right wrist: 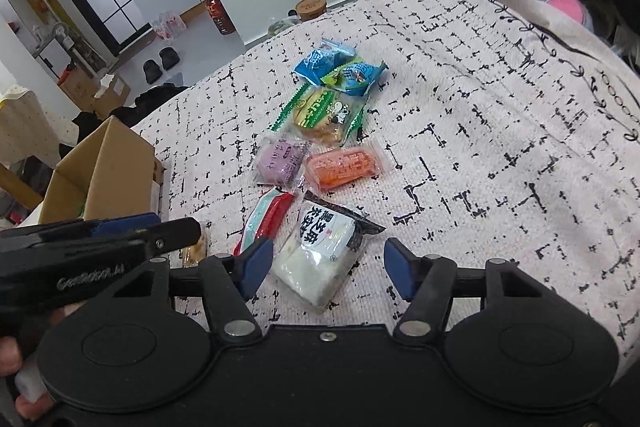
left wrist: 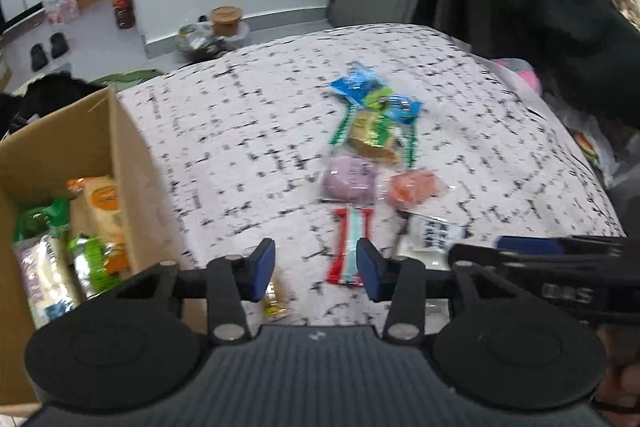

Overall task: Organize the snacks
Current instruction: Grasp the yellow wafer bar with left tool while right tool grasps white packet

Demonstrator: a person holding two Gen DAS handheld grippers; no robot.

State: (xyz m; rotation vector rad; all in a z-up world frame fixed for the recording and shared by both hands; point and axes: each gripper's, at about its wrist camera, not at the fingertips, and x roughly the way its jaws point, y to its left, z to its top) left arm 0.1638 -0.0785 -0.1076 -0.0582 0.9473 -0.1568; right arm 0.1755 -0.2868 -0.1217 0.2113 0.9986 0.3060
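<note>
While packets fill the cardboard box (left wrist: 60,155), only the left view shows them.

The left wrist view is motion-blurred, so print on the snack packets (left wrist: 360,131) is unreadable. The cardboard box (left wrist: 60,155) is cut by the left edge. A small, perhaps yellowish packet (left wrist: 274,301) hides behind a fingertip.

Count on the bed (right wrist: 480,107): two blue snack packets (right wrist: 340,67), one green-edged pastry packet (right wrist: 324,115), one purple cake (right wrist: 278,161), one orange cake (right wrist: 344,167), one red-and-white bar (right wrist: 266,217), one white packet with black print (right wrist: 320,255). One cardboard box (left wrist: 60,155), several packets inside, number unclear.
</note>
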